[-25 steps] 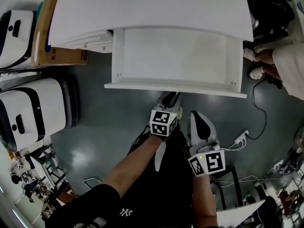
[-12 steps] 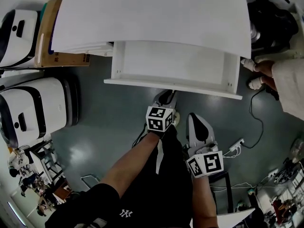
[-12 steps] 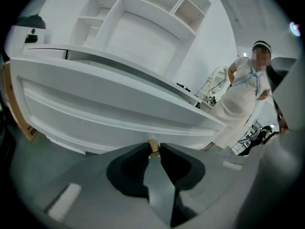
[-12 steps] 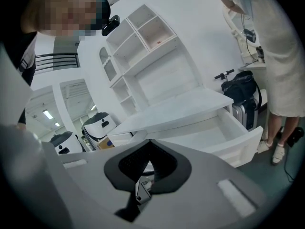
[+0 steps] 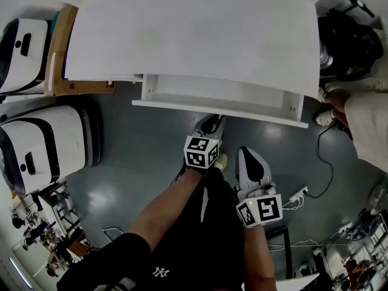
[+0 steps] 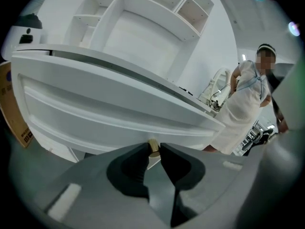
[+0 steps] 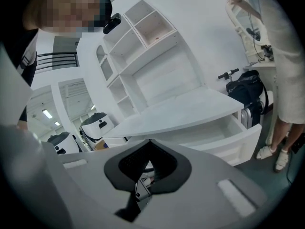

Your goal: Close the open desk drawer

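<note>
The white drawer (image 5: pixel 218 107) sticks out a short way from under the white desk top (image 5: pixel 194 35); its front panel (image 6: pixel 109 113) fills the left gripper view. My left gripper (image 5: pixel 213 122) reaches up to that panel, jaws shut on the small tan drawer knob (image 6: pixel 153 146) at its middle. My right gripper (image 5: pixel 250 156) hangs back to the right, apart from the drawer, its jaws (image 7: pixel 149 144) shut with nothing between them. In the right gripper view the drawer (image 7: pixel 238 135) shows from the side, still partly out.
Two white machines (image 5: pixel 36 144) (image 5: pixel 18 41) and a cardboard box (image 5: pixel 60 47) stand left of the desk. A person (image 5: pixel 364 120) stands at the right by a black bag (image 5: pixel 348 41). A power strip with cable (image 5: pixel 301 192) lies on the grey floor.
The drawer has slid further in under the desk top, and my left gripper has moved forward with it. The right gripper has hardly moved.
</note>
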`<state>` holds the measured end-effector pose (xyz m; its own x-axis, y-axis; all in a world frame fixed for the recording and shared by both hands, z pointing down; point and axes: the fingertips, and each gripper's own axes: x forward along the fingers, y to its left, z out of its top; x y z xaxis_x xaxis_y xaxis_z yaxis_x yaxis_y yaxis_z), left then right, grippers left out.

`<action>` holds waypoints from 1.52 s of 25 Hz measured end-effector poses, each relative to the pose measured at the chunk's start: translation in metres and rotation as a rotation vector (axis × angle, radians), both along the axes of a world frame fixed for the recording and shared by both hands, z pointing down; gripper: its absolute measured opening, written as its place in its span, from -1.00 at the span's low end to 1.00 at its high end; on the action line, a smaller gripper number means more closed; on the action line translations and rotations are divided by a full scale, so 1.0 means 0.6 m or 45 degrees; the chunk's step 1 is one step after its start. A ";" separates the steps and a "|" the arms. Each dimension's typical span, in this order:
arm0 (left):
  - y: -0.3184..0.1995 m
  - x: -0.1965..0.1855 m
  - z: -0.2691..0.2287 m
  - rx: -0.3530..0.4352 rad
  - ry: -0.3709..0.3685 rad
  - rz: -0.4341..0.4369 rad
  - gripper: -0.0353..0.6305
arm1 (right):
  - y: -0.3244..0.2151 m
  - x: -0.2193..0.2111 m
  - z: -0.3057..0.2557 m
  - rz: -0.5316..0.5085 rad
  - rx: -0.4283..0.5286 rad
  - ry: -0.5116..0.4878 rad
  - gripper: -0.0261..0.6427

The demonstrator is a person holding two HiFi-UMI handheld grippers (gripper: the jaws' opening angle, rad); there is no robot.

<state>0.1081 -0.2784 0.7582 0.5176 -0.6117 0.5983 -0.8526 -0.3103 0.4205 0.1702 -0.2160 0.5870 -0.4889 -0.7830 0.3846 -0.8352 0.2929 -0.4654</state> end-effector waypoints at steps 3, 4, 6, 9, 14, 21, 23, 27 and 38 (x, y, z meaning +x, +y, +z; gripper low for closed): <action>-0.034 0.006 -0.002 0.017 0.002 0.022 -0.65 | -0.035 0.005 0.001 0.014 0.008 0.003 -0.85; -0.046 0.007 -0.002 0.020 0.002 0.030 -0.65 | -0.047 0.006 0.002 0.017 0.012 0.004 -0.85; -0.067 0.009 -0.002 0.023 0.006 0.035 -0.65 | -0.070 0.004 0.002 0.021 0.018 0.004 -0.85; -0.096 0.011 -0.002 0.038 0.015 0.038 -0.65 | -0.101 0.005 0.003 0.024 0.028 0.006 -0.85; -0.133 0.015 -0.002 0.058 0.018 0.054 -0.64 | -0.134 0.006 0.008 0.033 0.038 0.008 -0.85; -0.164 0.018 -0.001 0.070 0.027 0.071 -0.64 | -0.157 0.001 0.009 0.032 0.049 0.017 -0.85; -0.173 0.019 -0.001 0.074 0.029 0.077 -0.64 | -0.162 0.002 0.009 0.036 0.053 0.021 -0.85; -0.181 0.020 -0.001 0.087 0.031 0.087 -0.63 | -0.168 0.004 0.009 0.047 0.054 0.026 -0.85; -0.149 0.020 -0.026 0.077 0.024 0.204 -0.60 | -0.167 -0.002 -0.015 0.043 0.051 0.027 -0.85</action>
<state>0.1201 -0.3675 0.7428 0.6222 -0.5551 0.5520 -0.7823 -0.4671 0.4120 0.1687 -0.3161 0.5779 -0.4542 -0.8139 0.3624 -0.8543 0.2825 -0.4362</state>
